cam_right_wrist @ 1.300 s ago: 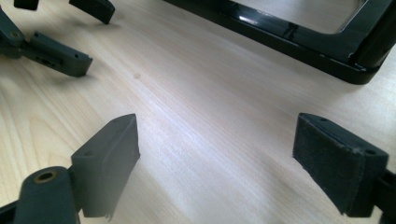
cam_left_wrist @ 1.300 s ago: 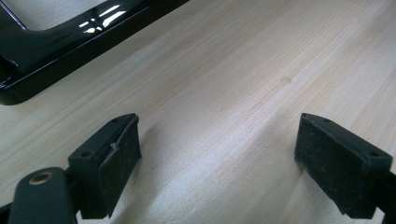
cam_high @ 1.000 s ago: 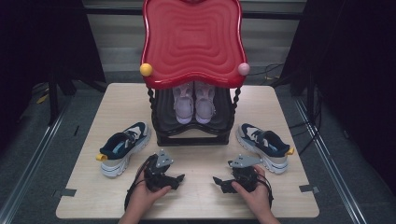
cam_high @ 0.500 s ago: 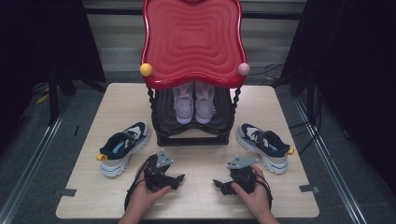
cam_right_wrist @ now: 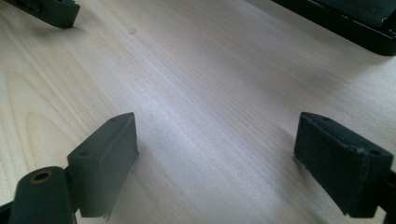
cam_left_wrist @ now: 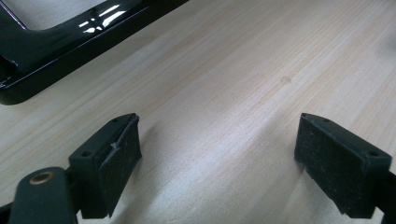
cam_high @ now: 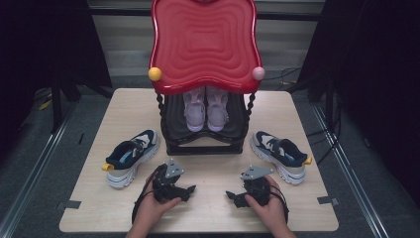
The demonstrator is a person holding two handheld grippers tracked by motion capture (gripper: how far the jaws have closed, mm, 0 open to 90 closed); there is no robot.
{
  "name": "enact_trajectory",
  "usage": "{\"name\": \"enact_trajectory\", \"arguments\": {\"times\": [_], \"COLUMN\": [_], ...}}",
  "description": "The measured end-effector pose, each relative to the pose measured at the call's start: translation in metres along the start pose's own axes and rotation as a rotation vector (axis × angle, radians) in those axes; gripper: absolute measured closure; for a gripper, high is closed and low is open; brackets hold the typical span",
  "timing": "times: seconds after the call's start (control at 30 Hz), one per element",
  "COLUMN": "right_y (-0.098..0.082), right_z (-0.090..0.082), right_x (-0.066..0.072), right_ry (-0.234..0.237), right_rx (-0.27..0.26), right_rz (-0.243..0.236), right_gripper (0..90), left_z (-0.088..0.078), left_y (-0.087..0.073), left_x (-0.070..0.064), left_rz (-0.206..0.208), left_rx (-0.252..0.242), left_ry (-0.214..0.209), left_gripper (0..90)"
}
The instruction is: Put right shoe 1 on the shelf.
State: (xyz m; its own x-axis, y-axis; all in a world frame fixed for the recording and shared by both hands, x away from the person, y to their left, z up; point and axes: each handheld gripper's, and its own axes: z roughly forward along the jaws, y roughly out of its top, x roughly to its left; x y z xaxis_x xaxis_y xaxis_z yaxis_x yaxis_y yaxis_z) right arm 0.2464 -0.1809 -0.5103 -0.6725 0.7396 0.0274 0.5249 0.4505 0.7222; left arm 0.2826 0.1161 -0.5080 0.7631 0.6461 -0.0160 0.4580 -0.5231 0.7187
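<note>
Both grippers rest on the wooden table (cam_high: 208, 210) near its front edge, each held by a hand. My left gripper (cam_high: 189, 189) points right and stands open; its pads (cam_left_wrist: 116, 158) are wide apart over bare wood. My right gripper (cam_high: 231, 195) points left toward it, also open, with nothing between its pads (cam_right_wrist: 107, 154). A black shoe rack (cam_high: 205, 141) with a red wavy top (cam_high: 204, 44) stands at the table's middle; a pale pink pair of sneakers (cam_high: 204, 109) sits on its shelf. One blue-and-white sneaker (cam_high: 130, 157) lies left of the rack, another (cam_high: 280, 154) to its right.
The rack's glossy black base (cam_left_wrist: 56, 42) lies just beyond the left gripper, and its edge (cam_right_wrist: 355, 23) shows in the right gripper view. Yellow (cam_high: 155, 74) and pink (cam_high: 258, 73) knobs mark the red top's front corners. Dark floor and cables surround the table.
</note>
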Motion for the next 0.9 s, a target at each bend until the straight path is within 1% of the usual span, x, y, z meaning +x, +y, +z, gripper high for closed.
{"name": "enact_trajectory", "arguments": {"times": [0.1, 0.27, 0.3, 0.33, 0.37, 0.43, 0.47, 0.5, 0.53, 0.6, 0.63, 0.67, 0.7, 0.77, 0.8, 0.9], "right_y": [0.0, 0.0, 0.0, 0.0, 0.0, 0.0, 0.0, 0.0, 0.0, 0.0, 0.0, 0.0, 0.0, 0.0, 0.0, 0.0], "right_z": [0.0, 0.0, 0.0, 0.0, 0.0, 0.0, 0.0, 0.0, 0.0, 0.0, 0.0, 0.0, 0.0, 0.0, 0.0, 0.0], "right_x": [0.0, 0.0, -0.001, 0.0, 0.0, 0.0, 0.0, 0.0, 0.0, 0.0, 0.0, 0.0, 0.0, 0.0, 0.0, 0.0], "right_ry": [0.002, 0.003, 0.003, 0.003, 0.003, 0.003, 0.003, 0.003, 0.003, 0.003, 0.003, 0.003, 0.003, 0.003, 0.003, 0.003], "right_rx": [-0.001, -0.001, -0.001, 0.001, 0.001, 0.001, 0.001, 0.001, 0.002, 0.002, 0.002, 0.001, 0.002, 0.002, 0.002, 0.002], "right_rz": [-0.004, -0.005, -0.005, -0.003, -0.003, -0.003, -0.003, -0.003, -0.001, 0.0, -0.001, 0.0, 0.0, -0.001, 0.0, 0.0], "right_gripper": [13.0, 13.0, 13.0, 12.9, 13.0, 12.9, 13.0, 13.0, 12.9, 12.9, 12.9, 12.9, 13.0, 13.0, 13.0, 13.0], "left_z": [0.0, -0.001, -0.003, -0.003, -0.004, -0.007, -0.009, -0.01, -0.011, -0.013, -0.015, -0.016, -0.017, -0.019, -0.021, -0.025], "left_y": [0.0, 0.0, 0.0, 0.001, 0.001, 0.003, 0.004, 0.005, 0.006, 0.008, 0.009, 0.01, 0.011, 0.013, 0.013, 0.015], "left_x": [0.0, -0.001, 0.0, -0.001, -0.001, 0.0, 0.001, 0.002, 0.003, 0.003, 0.005, 0.005, 0.006, 0.006, 0.006, 0.009], "left_rz": [-0.003, -0.009, 0.005, 0.003, 0.006, -0.009, -0.001, -0.009, -0.001, -0.015, -0.009, -0.012, -0.019, -0.009, -0.011, -0.01], "left_rx": [-0.003, -0.008, 0.007, 0.006, 0.002, -0.003, -0.003, -0.006, -0.001, -0.002, 0.001, 0.006, -0.001, 0.002, 0.011, 0.018], "left_ry": [-0.001, 0.013, 0.021, 0.02, 0.013, -0.007, -0.018, -0.024, -0.026, -0.032, -0.034, -0.037, -0.042, -0.047, -0.045, -0.056], "left_gripper": [15.3, 17.1, 17.4, 17.5, 17.5, 17.5, 17.5, 17.5, 17.5, 17.7, 17.8, 17.8, 17.8, 17.9, 18.0, 19.3]}}
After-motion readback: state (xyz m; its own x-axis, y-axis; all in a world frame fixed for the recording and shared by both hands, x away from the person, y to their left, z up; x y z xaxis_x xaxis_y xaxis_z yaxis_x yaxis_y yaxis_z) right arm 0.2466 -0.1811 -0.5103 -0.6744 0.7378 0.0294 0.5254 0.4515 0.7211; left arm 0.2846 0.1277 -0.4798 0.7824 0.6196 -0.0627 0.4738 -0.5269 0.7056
